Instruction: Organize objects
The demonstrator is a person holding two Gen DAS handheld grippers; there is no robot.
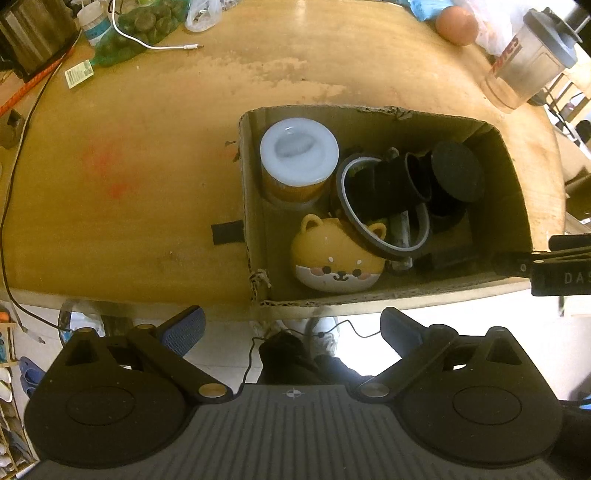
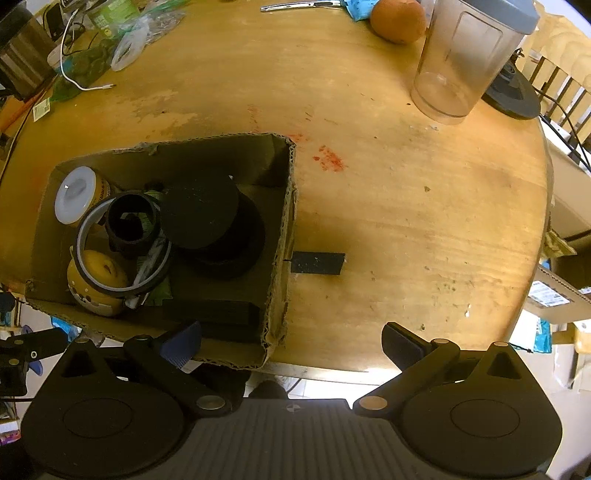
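Both claws hang released and empty at the counter's near edge — left claw [image 1: 291, 328] below the box [image 1: 255, 206], right claw [image 2: 291, 343] at its near right corner. Inside the box: a dog toy [image 1: 334, 258] nearest, a tape ring [image 1: 384, 206] leaning on it, a jar [image 1: 299, 155] at 11 o'clock, black parts [image 1: 456, 171] at 1 o'clock. Packing looks nearly done; farther off, a blender cup [image 2: 465, 62] and an orange [image 2: 397, 18] at 1 o'clock — plausibly the next reach.

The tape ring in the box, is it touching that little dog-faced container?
Touching. In the left wrist view the tape ring lies over the dog-faced container's ear and top, with no gap showing.
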